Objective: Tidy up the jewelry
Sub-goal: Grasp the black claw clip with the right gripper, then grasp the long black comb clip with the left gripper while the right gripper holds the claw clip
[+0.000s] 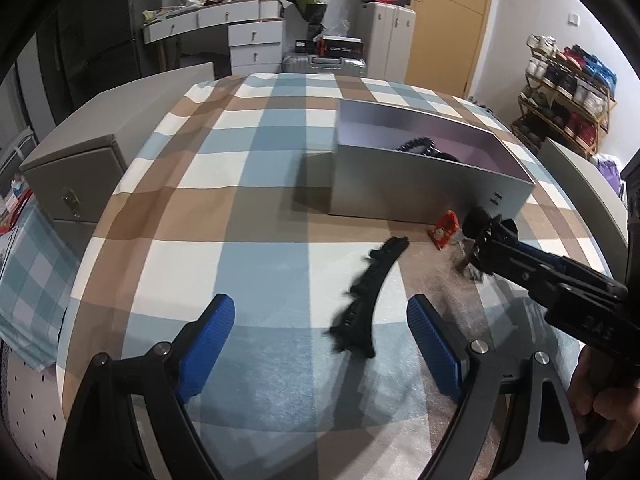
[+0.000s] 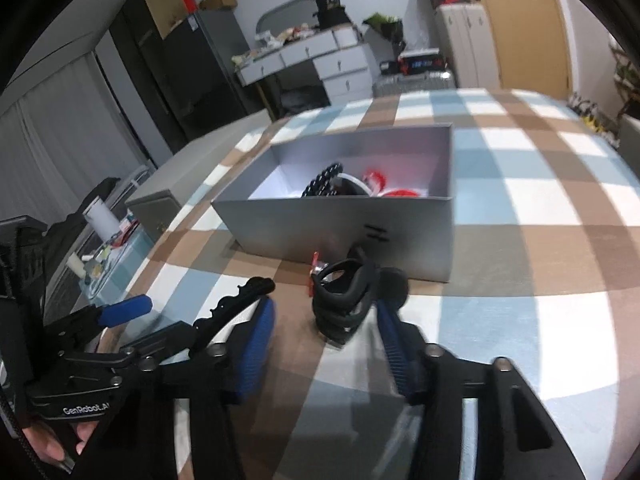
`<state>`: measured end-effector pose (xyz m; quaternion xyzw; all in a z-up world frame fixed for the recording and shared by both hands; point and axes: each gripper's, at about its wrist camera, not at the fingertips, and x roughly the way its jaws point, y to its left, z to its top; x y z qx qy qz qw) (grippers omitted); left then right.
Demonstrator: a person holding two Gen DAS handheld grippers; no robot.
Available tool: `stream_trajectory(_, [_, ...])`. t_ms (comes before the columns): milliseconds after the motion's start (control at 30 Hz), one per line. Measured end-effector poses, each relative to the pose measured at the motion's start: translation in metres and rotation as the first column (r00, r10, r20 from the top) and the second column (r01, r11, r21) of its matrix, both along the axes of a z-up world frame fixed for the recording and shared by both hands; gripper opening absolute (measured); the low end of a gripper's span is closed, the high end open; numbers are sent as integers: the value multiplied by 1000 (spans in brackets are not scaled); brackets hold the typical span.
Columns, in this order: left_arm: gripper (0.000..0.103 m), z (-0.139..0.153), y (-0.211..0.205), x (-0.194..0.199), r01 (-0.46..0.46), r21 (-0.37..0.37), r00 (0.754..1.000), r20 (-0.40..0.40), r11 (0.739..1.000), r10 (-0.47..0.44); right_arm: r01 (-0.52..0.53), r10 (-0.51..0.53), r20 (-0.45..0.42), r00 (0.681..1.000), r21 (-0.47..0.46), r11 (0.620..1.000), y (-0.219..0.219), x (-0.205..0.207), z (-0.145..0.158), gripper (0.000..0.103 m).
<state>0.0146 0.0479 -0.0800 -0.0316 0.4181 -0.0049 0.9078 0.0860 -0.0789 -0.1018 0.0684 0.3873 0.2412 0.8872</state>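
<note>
left tool (image 1: 320, 340) spreading wide over black hair clip (image 1: 364, 300), lower centre | right tool (image 2: 326, 344) straddling, not pinching, black coiled band (image 2: 340, 300) | grey box (image 2: 360, 232) behind on table (image 2: 520, 320)

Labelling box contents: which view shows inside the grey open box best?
Right wrist view: it looks down into the grey open box, showing black beads and red-and-white pieces. Left wrist view shows mostly its outer wall; only beads peek over.

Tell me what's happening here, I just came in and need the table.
A person is sorting jewelry with two handheld grippers. The open left gripper hovers over a curved black clip on the checked cloth. The right gripper straddles a black coiled band, not yet gripped. The grey box holds beads and red pieces.
</note>
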Motion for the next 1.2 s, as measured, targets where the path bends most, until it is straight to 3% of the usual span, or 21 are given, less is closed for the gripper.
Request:
stream_trajectory(167, [85, -1, 3, 0, -4, 9, 1000, -1, 1000, 4, 29, -29, -11, 1000, -23, 999, 1, 2, -2, 33])
stream_trajectory(433, [85, -1, 6, 0, -16, 1, 1000, -2, 1000, 16, 0, 0, 8, 1000, -49, 999, 7, -3, -1, 32])
stream_trajectory(967, [85, 3, 15, 2, -59, 9, 998, -18, 998, 59, -16, 15, 41, 999, 14, 1000, -7, -22, 7, 32])
stream_trajectory(1200, [85, 1, 12, 13, 23, 57, 998, -55, 998, -20, -29, 26, 50, 998, 67, 997, -23, -45, 8, 32])
